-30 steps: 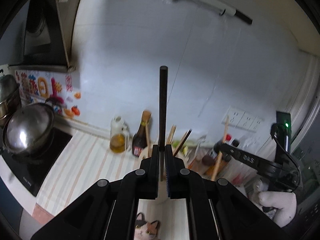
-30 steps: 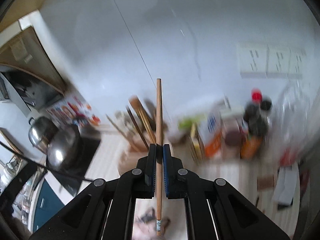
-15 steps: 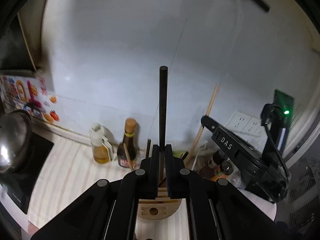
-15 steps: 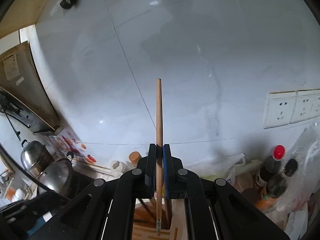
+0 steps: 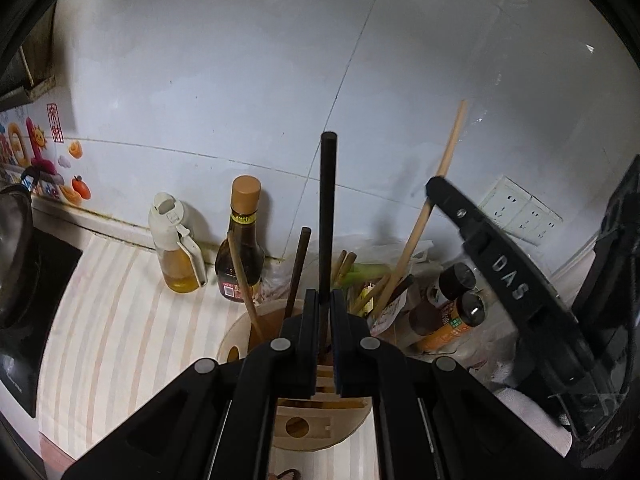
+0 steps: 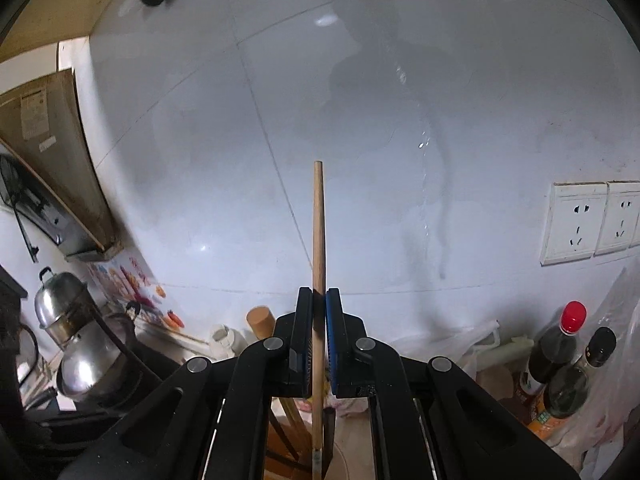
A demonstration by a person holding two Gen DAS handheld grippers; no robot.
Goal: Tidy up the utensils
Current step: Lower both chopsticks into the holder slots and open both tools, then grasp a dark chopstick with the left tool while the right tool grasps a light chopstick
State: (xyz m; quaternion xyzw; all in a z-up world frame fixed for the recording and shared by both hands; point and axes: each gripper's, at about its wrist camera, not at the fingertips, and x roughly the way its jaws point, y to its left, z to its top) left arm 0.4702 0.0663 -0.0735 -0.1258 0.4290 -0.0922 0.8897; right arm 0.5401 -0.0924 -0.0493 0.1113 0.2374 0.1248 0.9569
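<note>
My left gripper (image 5: 325,300) is shut on a black chopstick (image 5: 327,208) that stands upright, its lower end hidden behind the jaws over a round wooden utensil holder (image 5: 316,420). Several brown chopsticks (image 5: 297,276) lean in the holder. My right gripper (image 6: 319,300) is shut on a light wooden chopstick (image 6: 318,232), also upright, with its lower tip above the holder (image 6: 296,440). In the left wrist view the right gripper (image 5: 434,190) shows at the right, its wooden chopstick (image 5: 448,152) slanting down towards the holder.
An oil dispenser (image 5: 176,244) and a dark sauce bottle (image 5: 240,244) stand by the wall left of the holder. Bottles (image 5: 452,304) and plastic bags crowd its right. A black stove (image 5: 24,296) with steel pots (image 6: 76,340) lies left. Wall sockets (image 6: 588,220) sit at the right.
Both grippers moved in towards the wall and down over the wooden holder, each keeping its chopstick. The holder now lies right under the left jaws; the right gripper looms larger beside it.
</note>
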